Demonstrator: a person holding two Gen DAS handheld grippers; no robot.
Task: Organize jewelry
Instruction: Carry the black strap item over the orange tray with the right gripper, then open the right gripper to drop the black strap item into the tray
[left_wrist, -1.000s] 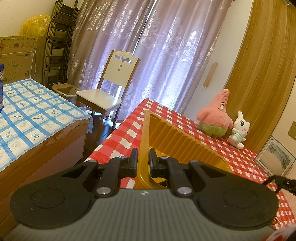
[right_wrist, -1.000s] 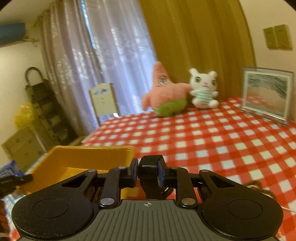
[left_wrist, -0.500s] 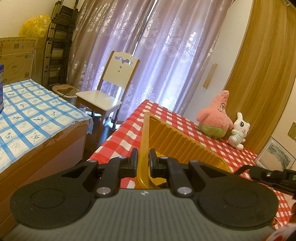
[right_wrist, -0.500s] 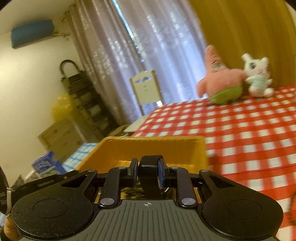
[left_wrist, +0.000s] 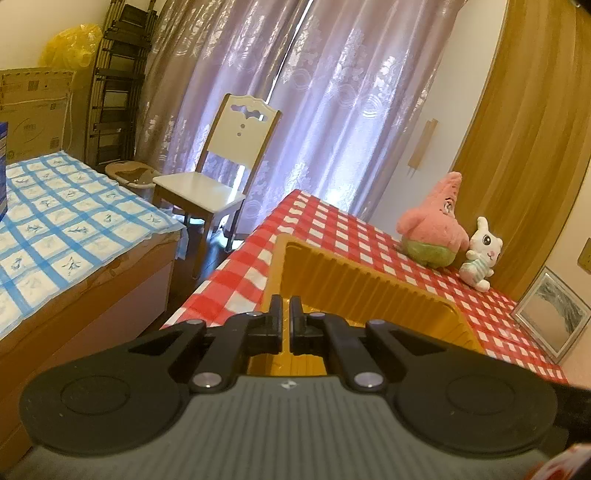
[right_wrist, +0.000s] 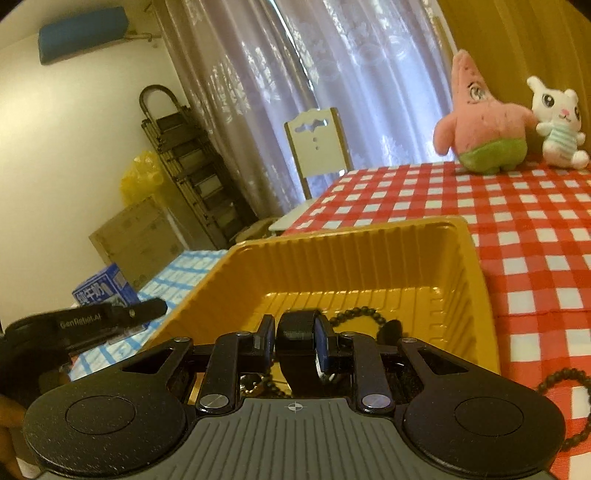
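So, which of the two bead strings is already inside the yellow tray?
The dark bead string lying on the yellow tray floor, just beyond the right gripper. The other bead string lies outside, on the checked cloth.

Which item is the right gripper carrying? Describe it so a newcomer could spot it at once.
On the red-checked table stands a yellow ribbed tray. Over its near edge, the right gripper clamps a broad black strap-like band. Unlike the beaded strings lying in the tray, it is smooth, wide and held upright.
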